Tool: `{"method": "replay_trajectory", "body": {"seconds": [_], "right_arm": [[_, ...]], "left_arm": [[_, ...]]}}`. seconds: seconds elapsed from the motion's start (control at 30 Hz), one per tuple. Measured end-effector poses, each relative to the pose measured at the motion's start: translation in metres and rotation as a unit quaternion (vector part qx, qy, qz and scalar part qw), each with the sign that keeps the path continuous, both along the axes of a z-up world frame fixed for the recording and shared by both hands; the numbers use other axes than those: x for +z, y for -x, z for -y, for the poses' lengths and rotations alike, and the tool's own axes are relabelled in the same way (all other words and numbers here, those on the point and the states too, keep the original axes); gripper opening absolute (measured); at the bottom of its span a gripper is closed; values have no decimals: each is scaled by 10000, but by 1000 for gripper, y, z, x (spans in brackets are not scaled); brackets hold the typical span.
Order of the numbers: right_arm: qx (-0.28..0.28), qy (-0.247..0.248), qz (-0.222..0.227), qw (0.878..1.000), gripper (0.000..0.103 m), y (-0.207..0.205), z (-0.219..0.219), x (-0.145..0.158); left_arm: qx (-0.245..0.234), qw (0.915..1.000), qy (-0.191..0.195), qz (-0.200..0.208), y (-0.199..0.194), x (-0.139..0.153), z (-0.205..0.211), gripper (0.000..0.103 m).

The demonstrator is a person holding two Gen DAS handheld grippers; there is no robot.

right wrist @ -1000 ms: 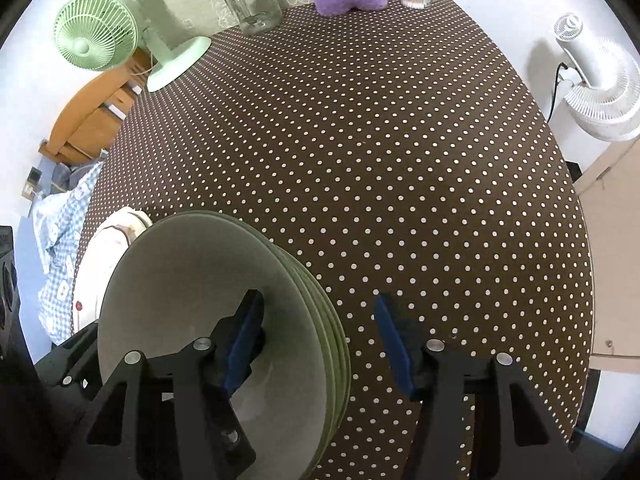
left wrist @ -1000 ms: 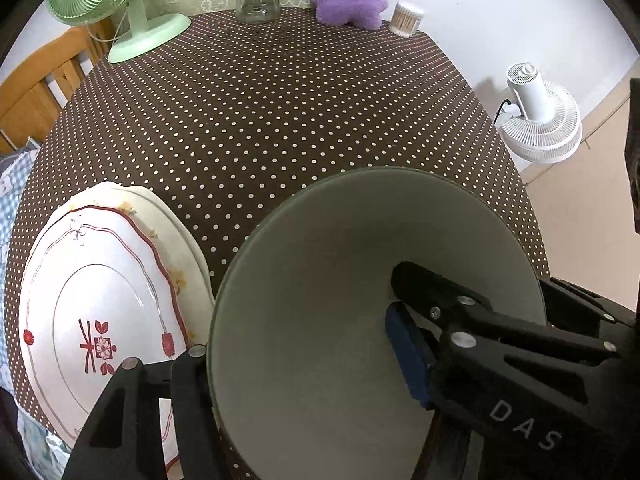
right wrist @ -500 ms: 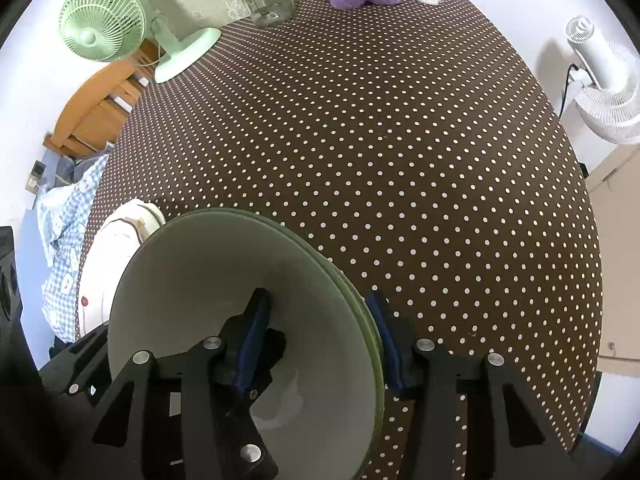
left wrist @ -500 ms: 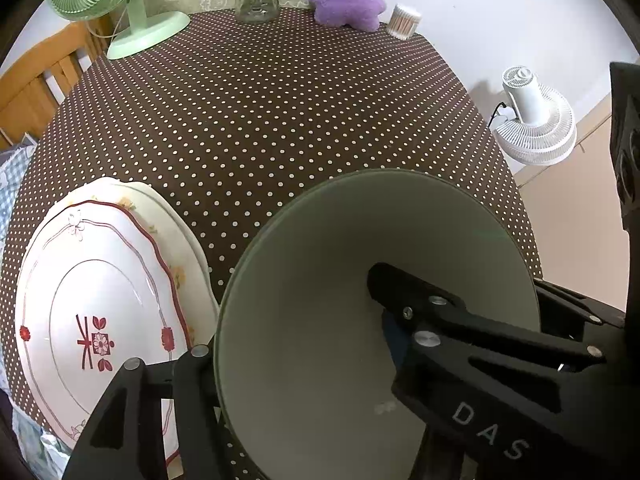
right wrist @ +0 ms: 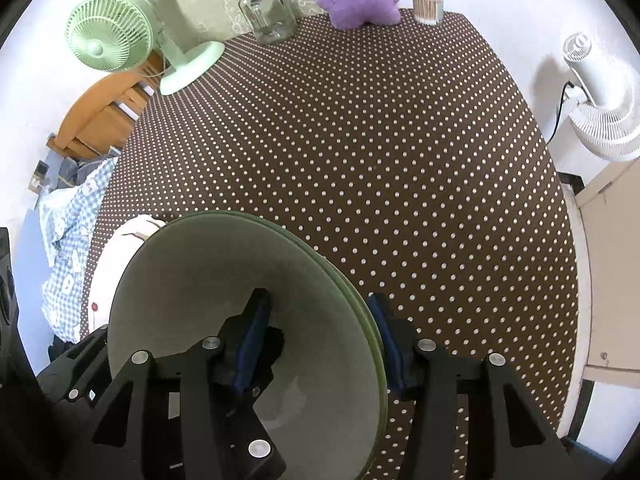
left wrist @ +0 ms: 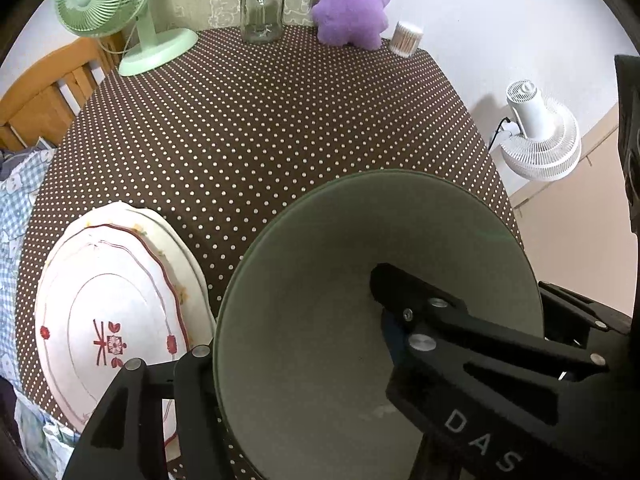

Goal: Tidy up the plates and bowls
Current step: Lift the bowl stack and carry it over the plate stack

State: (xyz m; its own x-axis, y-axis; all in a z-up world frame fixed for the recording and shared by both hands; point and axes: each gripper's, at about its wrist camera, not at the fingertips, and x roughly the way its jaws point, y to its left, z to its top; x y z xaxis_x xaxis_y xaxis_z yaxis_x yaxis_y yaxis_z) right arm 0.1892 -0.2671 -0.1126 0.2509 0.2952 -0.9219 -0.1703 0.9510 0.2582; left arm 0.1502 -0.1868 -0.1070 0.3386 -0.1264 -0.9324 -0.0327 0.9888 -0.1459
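A stack of grey-green bowls (left wrist: 320, 300) fills the near part of both views, also in the right wrist view (right wrist: 208, 276). My left gripper (left wrist: 296, 344) is shut on the stack's left rim, one finger inside and one outside. My right gripper (right wrist: 320, 340) is shut on the right rim, one blue pad (right wrist: 252, 340) inside and one outside. A stack of white plates with a red pattern (left wrist: 108, 320) lies on the table to the left; its edge shows in the right wrist view (right wrist: 120, 248).
The table has a brown polka-dot cloth (left wrist: 260, 128). At its far edge stand a green fan (left wrist: 112, 4), a glass jar (left wrist: 262, 8), a purple plush toy (left wrist: 352, 0) and a cotton swab tub (left wrist: 406, 38). A white fan (left wrist: 536, 140) stands on the floor at right. A wooden chair (left wrist: 40, 92) is at left.
My right gripper has closed onto the bowls' right rim. Both grippers and the bowls have lifted and tilted, so more of the far table and wall shows.
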Motion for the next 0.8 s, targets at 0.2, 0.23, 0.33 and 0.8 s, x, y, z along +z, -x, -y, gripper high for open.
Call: {"method": "replay_trajectory", "body": {"seconds": [0.2, 0.23, 0.33, 0.8], "right_arm": [[160, -62, 65, 9998, 55, 2, 3, 16], [168, -59, 66, 9998, 55, 4, 2, 18], [182, -21, 84, 9998, 55, 9, -2, 26], [-195, 10, 294, 9994, 55, 33, -55, 54]], "left_arm": [[138, 9999, -32, 59, 5, 13, -2, 62], [141, 9999, -23, 62, 7, 15, -3, 62], [143, 9999, 13, 79, 10, 21, -9, 62], [-244, 9993, 18, 293, 32, 42, -67, 62]]}}
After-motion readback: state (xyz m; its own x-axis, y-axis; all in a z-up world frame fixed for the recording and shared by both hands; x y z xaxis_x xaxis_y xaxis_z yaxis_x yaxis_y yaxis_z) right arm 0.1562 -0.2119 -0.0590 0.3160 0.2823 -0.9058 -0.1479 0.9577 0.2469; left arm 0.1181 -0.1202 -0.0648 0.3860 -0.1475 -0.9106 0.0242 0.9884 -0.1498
